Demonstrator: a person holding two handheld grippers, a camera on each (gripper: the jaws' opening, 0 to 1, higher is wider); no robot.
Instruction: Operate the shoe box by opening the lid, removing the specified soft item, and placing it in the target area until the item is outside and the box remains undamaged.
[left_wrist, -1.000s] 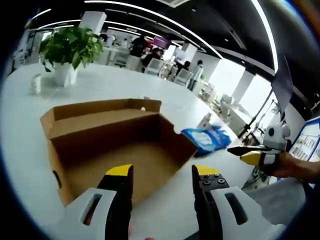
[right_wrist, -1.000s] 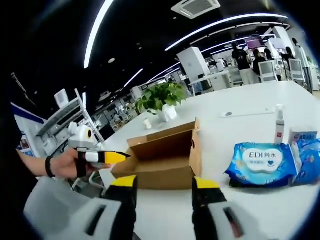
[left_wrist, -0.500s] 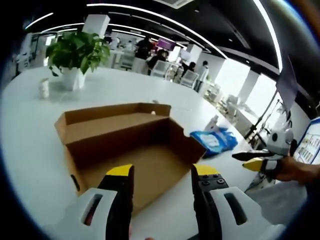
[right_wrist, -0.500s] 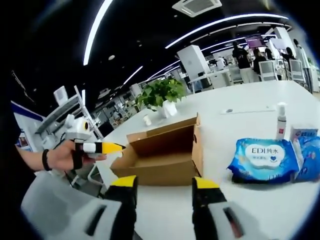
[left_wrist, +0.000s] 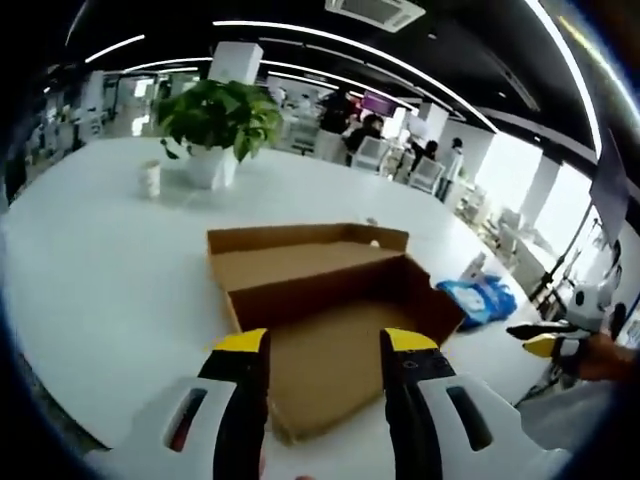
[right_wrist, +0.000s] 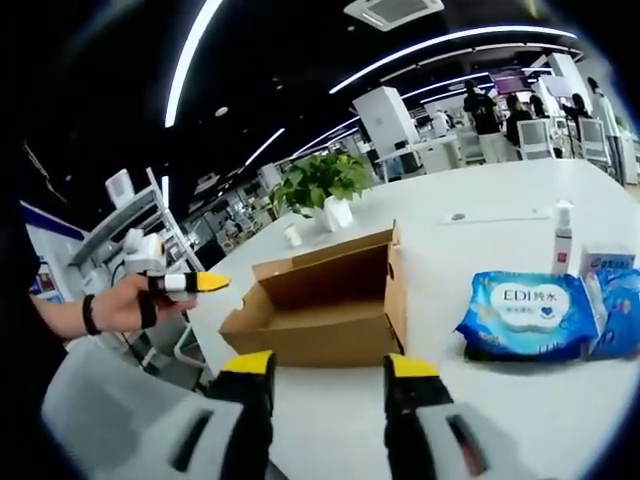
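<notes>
— Where are my two cameras looking from?

— My left view sits close above the open shoe box (left_wrist: 320, 310), looking down into it and across the desk (left_wrist: 110, 270). My right view stands further back and lower, side-on. Both share the box, the potted plant (right_wrist: 320, 185) and the wet-wipes pack (right_wrist: 525, 315).

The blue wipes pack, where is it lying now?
In the right gripper view the blue wipes pack lies on the white table, right of the open cardboard box and in front of a small spray bottle.
</notes>
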